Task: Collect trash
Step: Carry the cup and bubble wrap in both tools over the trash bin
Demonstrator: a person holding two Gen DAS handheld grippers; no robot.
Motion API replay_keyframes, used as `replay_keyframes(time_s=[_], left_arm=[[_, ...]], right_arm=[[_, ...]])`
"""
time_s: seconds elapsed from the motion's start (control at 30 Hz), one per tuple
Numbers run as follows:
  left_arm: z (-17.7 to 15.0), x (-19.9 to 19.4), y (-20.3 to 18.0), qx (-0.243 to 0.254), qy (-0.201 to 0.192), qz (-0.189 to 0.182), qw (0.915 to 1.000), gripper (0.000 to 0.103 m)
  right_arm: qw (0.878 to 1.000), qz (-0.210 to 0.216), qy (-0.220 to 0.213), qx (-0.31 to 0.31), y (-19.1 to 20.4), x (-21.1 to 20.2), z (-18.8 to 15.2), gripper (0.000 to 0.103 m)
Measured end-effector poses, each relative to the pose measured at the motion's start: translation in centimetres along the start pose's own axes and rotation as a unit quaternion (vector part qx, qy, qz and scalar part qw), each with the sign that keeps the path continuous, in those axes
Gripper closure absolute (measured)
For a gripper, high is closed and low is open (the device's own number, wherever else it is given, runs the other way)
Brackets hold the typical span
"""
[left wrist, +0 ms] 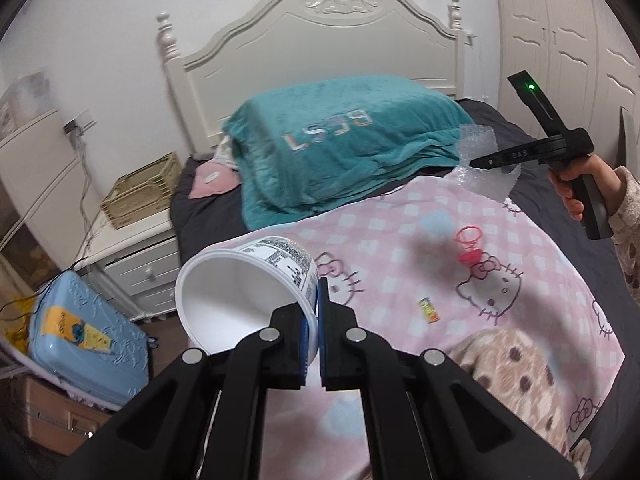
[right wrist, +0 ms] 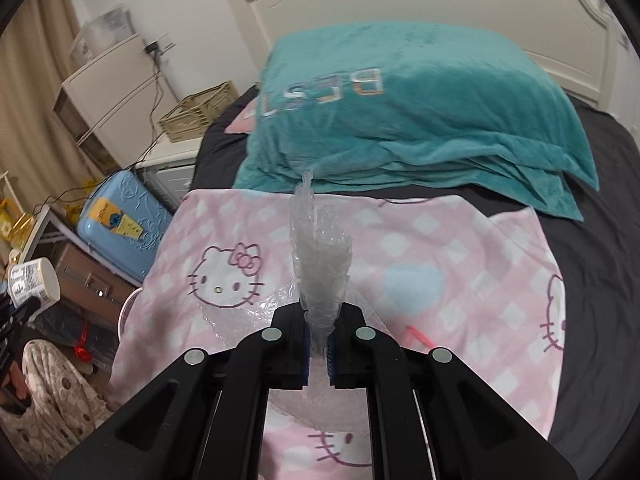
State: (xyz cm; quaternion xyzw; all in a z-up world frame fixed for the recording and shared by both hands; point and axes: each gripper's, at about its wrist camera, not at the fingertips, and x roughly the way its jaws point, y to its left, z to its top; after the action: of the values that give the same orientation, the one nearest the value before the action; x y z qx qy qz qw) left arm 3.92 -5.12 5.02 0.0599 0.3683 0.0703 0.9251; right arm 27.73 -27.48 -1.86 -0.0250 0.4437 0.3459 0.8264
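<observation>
My left gripper is shut on the rim of an empty white paper cup with a printed label, held tilted above the bed's left edge. My right gripper is shut on a clear bubble-wrap sheet that stands up between its fingers and trails below them. In the left wrist view the right gripper hangs at the upper right with the bubble wrap, held by a hand. On the pink cat-print blanket lie a red plastic ring piece and a small green-yellow wrapper.
A teal towel-covered pillow lies against the white headboard. Left of the bed stand a white nightstand with a beige crate, a blue suitcase and boxes on the floor. A person's patterned sleeve shows lower left.
</observation>
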Motion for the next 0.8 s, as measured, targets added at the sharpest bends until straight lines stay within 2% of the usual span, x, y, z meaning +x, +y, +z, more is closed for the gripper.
replay_keyframes(time_s=[0.3,0.57,0.8], left_arm=[[-4.8,-4.6,9.6,-0.048,0.019,0.072,0.9961,0.099],[-10.9,-8.3,18.4,-0.114,0.038,0.124,0.9850,0.099],[-16.6,-9.4,24.4,-0.162,0.053,0.133,0.9764,0.099]], right_arm=[[0.997,0.035,0.008,-0.061,10.0,2.8,1.1,0.098],[0.990,0.071,0.036,-0.119,20.4,7.0,1.9,0.098],[0.978,0.115,0.067,-0.162,30.1,11.3,0.9,0.098]])
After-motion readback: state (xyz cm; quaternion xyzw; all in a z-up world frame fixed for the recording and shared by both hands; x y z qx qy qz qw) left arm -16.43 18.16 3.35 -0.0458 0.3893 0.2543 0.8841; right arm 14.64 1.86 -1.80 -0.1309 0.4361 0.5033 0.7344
